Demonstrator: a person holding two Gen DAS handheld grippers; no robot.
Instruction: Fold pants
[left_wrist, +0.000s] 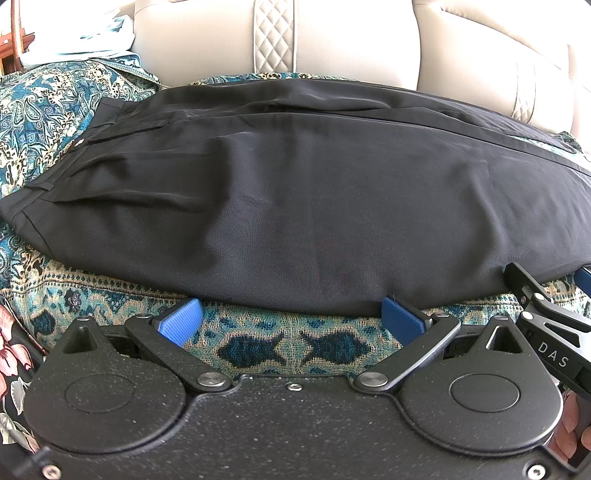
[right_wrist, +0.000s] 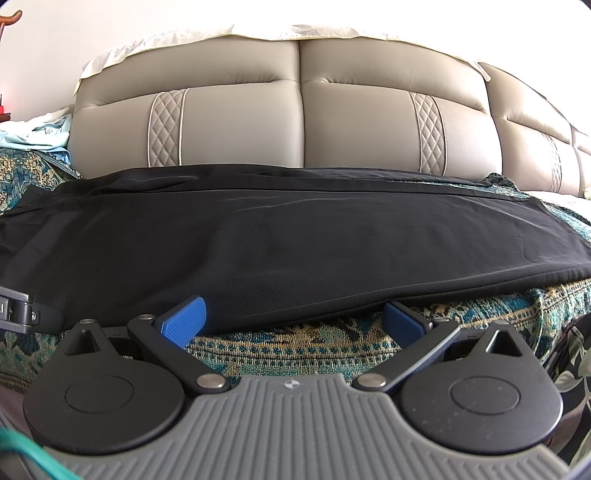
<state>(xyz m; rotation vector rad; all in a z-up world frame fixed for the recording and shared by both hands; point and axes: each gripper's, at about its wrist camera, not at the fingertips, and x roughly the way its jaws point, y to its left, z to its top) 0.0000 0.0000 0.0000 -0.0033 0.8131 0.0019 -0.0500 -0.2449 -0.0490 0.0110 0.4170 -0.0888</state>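
Note:
Black pants lie lengthwise across a sofa seat, one leg over the other, with the waistband at the left and the leg hems toward the right. My left gripper is open just in front of the pants' near edge, its blue pads touching the hem of cloth with nothing between them. My right gripper is also open at the same near edge, further right along the legs. In the left wrist view the right gripper shows at the right edge.
A teal and cream patterned throw covers the seat under the pants. The beige leather sofa back rises close behind. Light blue cloth is piled at the far left. Floral fabric of a person's clothing shows at the near edges.

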